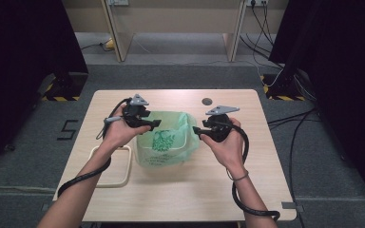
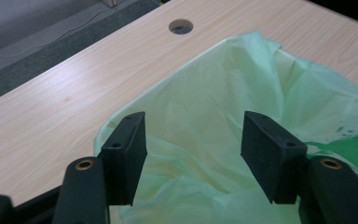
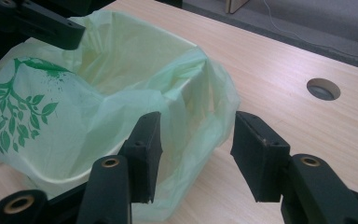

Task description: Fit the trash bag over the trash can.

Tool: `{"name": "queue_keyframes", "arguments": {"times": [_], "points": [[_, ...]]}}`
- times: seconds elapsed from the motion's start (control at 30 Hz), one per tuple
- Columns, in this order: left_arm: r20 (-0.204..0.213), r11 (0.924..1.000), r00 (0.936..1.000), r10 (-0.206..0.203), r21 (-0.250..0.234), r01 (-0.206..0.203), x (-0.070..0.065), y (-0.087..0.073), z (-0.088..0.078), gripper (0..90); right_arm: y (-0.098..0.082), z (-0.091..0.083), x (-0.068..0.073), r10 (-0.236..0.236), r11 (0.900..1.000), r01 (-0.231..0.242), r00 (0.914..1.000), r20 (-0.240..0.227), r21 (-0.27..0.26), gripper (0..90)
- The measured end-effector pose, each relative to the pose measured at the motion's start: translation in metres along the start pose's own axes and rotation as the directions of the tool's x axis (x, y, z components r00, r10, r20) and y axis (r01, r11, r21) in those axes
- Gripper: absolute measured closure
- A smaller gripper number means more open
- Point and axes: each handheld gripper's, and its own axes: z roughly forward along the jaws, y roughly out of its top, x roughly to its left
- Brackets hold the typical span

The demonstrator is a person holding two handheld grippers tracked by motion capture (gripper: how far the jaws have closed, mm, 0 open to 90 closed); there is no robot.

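A thin pale-green plastic bag printed with a leaf design [image 1: 164, 141] lines a cream plastic bin [image 3: 74, 179] mid-table — limp, slippery film, probably best pinched at its rim. The left gripper [image 2: 193, 156] hovers above the bag's mouth, jaws apart; the right gripper [image 3: 196, 156], likewise unclamped, straddles the near corner.

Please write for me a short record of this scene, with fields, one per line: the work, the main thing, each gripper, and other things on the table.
work: lining a white container with a green bag
main thing: green bag, thin plastic with a leaf print, draped over the rim of the white container
left gripper: jaws open, over the bag's near edge, no film pinched
right gripper: jaws open, at the bag's side corner, not clamped on it
other things: cream frame lying flat by the left forearm; round hole in the wooden table
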Motion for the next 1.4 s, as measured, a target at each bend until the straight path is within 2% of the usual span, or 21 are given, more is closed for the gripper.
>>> {"name": "queue_keyframes", "arguments": {"times": [0.1,0.17,0.4,0.57,0.8,0.97,1.0,1.03,1.07,1.1,1.13,1.2,1.27,1.4], "points": [[-0.009,0.9983,0.9994,0.032,0.049,-0.032,-0.003,0.002,0.006,40.0,0.0,0.0,0.0,-0.002,1.0,0.002,1.0,-0.002,-0.001,51.8],[-0.007,0.9921,0.997,0.077,0.1,-0.076,-0.007,-0.001,0.008,39.9,0.0,0.0,0.0,-0.002,1.0,0.002,1.0,-0.005,-0.002,51.4],[0.025,0.9826,0.9921,0.123,0.137,-0.125,-0.015,-0.012,-0.005,39.0,0.001,-0.003,0.001,-0.007,1.0,0.007,0.9999,-0.011,-0.001,50.4],[0.076,0.9826,0.9894,0.123,0.13,-0.133,-0.023,-0.019,-0.012,38.0,0.008,-0.001,0.007,-0.029,1.0,0.028,0.9993,-0.024,-0.005,49.8],[0.062,0.9824,0.9885,0.138,0.119,-0.145,-0.027,-0.022,-0.016,37.8,0.025,0.014,0.027,-0.079,0.997,0.08,0.9943,-0.07,0.003,49.9],[0.059,0.9809,0.9869,0.15,0.116,-0.156,-0.03,-0.021,-0.018,37.7,0.039,0.033,0.039,-0.119,0.992,0.121,0.9897,-0.08,0.03,49.9],[0.061,0.9811,0.9866,0.151,0.113,-0.157,-0.031,-0.02,-0.018,37.6,0.042,0.04,0.042,-0.127,0.99,0.132,0.9883,-0.084,0.053,49.9],[0.061,0.9812,0.9865,0.152,0.111,-0.158,-0.032,-0.02,-0.018,37.6,0.042,0.04,0.042,-0.127,0.99,0.132,0.9883,-0.084,0.053,49.9],[0.061,0.9808,0.986,0.155,0.11,-0.161,-0.032,-0.02,-0.019,37.6,0.043,0.043,0.043,-0.136,0.988,0.142,0.9869,-0.086,0.058,49.9],[0.062,0.9804,0.9854,0.158,0.109,-0.164,-0.033,-0.019,-0.019,37.5,0.045,0.049,0.045,-0.151,0.983,0.158,0.9846,-0.088,0.087,49.2],[0.063,0.9808,0.9855,0.157,0.107,-0.163,-0.033,-0.019,-0.019,37.5,0.045,0.049,0.045,-0.151,0.983,0.158,0.9846,-0.088,0.087,49.2],[0.065,0.9804,0.9851,0.159,0.107,-0.165,-0.034,-0.02,-0.02,37.3,0.045,0.052,0.046,-0.164,0.977,0.173,0.9832,-0.08,0.124,48.7],[0.064,0.9808,0.9856,0.156,0.108,-0.163,-0.034,-0.021,-0.021,37.0,0.043,0.05,0.047,-0.225,0.959,0.232,0.9723,-0.065,0.161,48.2],[0.063,0.9848,0.9875,0.144,0.089,-0.149,-0.033,-0.024,-0.026,36.8,0.039,0.042,0.047,-0.264,0.947,0.267,0.9637,-0.043,0.176,48.0]]}}
